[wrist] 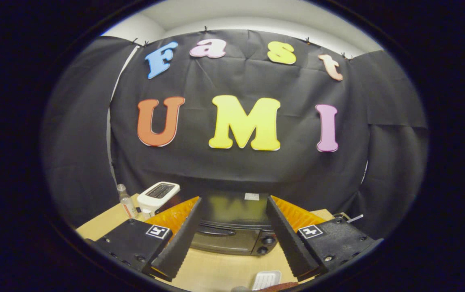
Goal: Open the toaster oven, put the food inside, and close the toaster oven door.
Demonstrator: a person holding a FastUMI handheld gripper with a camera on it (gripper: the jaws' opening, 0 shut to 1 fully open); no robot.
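A black toaster oven (232,229) stands on the wooden table (216,269) against the cloth wall, door shut, its handle across the top of the door and two knobs (265,244) at its right side. My gripper (233,200) is held high above the table, open, with the oven seen between its fingers and nothing held. On the table just below the fingers lies a small white ridged tray (267,280); whatever is on it is cut off from sight.
A white pop-up toaster (158,195) stands left of the oven, and a small clear bottle (126,202) stands left of that. A thin metal rod (354,219) shows at the table's right edge. The black cloth wall rises close behind.
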